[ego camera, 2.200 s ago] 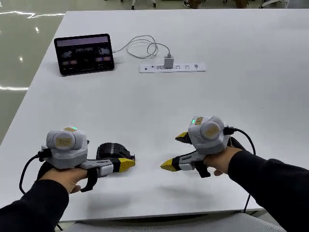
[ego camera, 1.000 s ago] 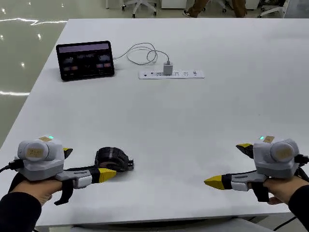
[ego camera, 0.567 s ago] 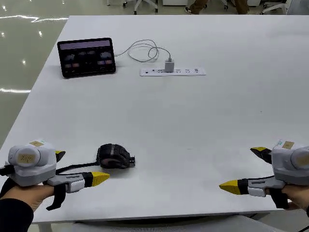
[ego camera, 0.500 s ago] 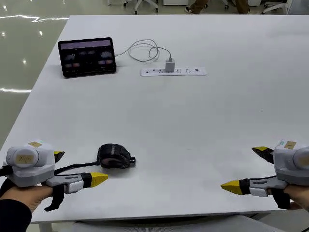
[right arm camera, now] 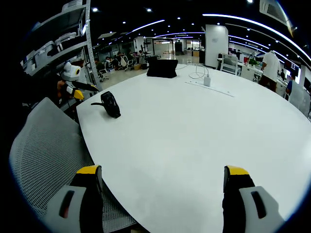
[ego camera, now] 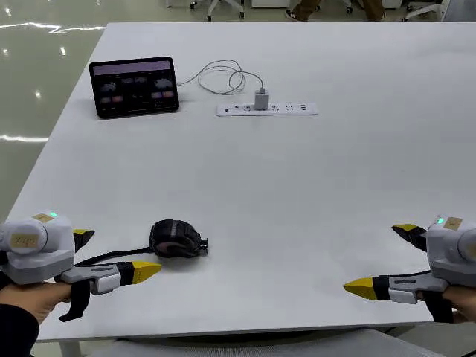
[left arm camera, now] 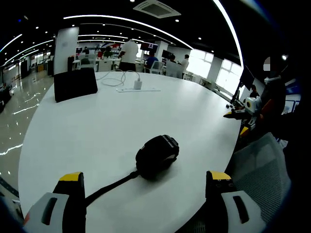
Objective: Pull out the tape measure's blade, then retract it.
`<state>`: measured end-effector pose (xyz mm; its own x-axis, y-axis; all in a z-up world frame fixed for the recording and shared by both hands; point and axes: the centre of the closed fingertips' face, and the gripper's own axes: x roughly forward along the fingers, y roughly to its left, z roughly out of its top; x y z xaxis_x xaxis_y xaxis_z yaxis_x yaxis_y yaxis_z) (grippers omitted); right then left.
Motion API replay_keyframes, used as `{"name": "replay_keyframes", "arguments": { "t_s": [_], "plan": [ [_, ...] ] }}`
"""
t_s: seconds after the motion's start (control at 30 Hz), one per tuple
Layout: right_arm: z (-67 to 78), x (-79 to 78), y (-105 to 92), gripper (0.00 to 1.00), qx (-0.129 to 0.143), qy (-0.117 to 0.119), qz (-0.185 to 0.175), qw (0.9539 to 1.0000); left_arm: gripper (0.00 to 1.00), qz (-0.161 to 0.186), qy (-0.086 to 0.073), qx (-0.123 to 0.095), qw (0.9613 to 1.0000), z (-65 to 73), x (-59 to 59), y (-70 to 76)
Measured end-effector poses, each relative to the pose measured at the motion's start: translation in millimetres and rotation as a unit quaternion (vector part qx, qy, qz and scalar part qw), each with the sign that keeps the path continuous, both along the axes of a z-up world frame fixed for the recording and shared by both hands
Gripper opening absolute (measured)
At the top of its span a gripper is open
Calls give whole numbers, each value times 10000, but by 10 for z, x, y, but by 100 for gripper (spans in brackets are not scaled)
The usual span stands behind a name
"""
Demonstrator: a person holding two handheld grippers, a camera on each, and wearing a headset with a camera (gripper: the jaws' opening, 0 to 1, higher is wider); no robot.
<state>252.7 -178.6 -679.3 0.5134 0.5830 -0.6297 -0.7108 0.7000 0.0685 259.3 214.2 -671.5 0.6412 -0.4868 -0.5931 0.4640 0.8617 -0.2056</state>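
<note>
A black tape measure (ego camera: 175, 239) lies on the white table (ego camera: 297, 186) near its front left, blade fully in, with a black strap trailing toward the left. My left gripper (ego camera: 114, 252) is open just left of it, apart from the case. In the left gripper view the case (left arm camera: 157, 156) sits ahead of the open gripper (left arm camera: 146, 177), with the strap running down between the jaws. My right gripper (ego camera: 383, 259) is open at the front right edge, far from the case. The right gripper view shows its open gripper (right arm camera: 163, 170) over bare table and the tape measure (right arm camera: 111, 104) far off.
A dark tablet (ego camera: 134, 86) stands at the back left. A white power strip (ego camera: 266, 109) with a charger and a looped cable (ego camera: 223, 74) lies beside it. A grey mesh chair (right arm camera: 43, 160) sits below the front edge. People stand in the background.
The left gripper has drawn back to the left off the tape measure, which stays on the table. The right gripper has moved out to the right front edge.
</note>
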Motion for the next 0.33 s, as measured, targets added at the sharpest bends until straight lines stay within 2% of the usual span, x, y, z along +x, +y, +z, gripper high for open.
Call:
{"name": "replay_keyframes", "arguments": {
  "t_s": [0.33],
  "plan": [
    [-9,13,3,100,-8,19,15,10000,100,-42,42,36,10000,-19,-8,20]
  ]
}}
